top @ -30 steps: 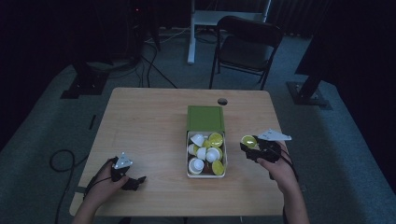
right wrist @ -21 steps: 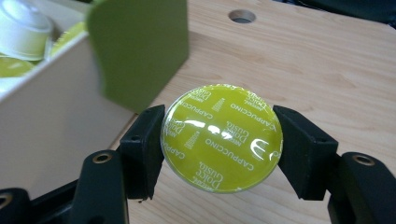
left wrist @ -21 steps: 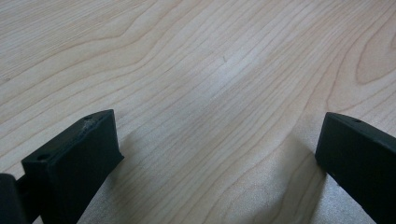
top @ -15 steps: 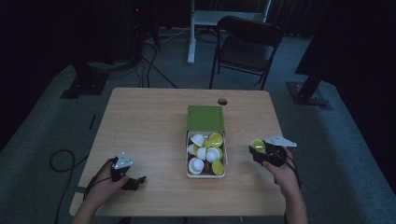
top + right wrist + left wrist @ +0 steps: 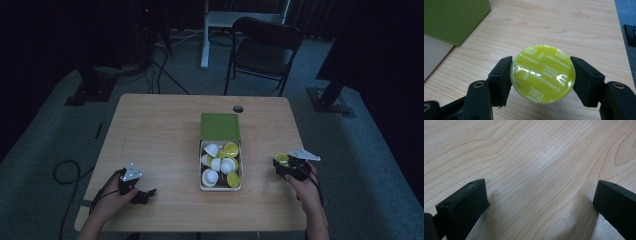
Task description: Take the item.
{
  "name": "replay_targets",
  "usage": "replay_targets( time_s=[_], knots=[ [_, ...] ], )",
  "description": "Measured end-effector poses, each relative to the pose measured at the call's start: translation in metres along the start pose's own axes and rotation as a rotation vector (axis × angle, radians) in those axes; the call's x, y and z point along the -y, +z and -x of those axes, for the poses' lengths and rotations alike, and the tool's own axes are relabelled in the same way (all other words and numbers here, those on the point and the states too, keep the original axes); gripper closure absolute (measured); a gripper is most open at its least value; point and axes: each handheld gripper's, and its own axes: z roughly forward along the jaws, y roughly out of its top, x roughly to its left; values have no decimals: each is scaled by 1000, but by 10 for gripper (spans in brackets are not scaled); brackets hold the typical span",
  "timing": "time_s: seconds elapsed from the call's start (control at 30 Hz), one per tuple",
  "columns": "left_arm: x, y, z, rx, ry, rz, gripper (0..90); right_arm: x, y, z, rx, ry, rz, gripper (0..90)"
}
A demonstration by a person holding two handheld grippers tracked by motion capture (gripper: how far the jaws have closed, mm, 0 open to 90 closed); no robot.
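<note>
A round coffee capsule [image 5: 542, 74] with a glossy yellow-green foil lid printed in white lettering sits clamped in the right claw [image 5: 541, 75], just above the pale wood-grain counter [image 5: 564, 30] to the right of the box [image 5: 220, 150], which seems to be green card. The left claw [image 5: 541, 200] stands apart over bare wood.

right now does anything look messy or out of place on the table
Nothing is spilled or damaged. The capsules lie jumbled at mixed angles in the box, and the right gripper holds one yellow-lidded capsule apart from them.
</note>
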Motion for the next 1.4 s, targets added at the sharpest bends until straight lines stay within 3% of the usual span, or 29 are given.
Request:
replay_targets(
  time_s=[0.83,1.07,1.4],
  knots=[
    [0,0,0,-4,0,0,0,23,12,11,24,38,-71,371],
    [0,0,0,-4,0,0,0,23,11,11,27,20,-77,367],
    [0,0,0,-4,0,0,0,19,9,9,11,12,-87,268]
  ],
)
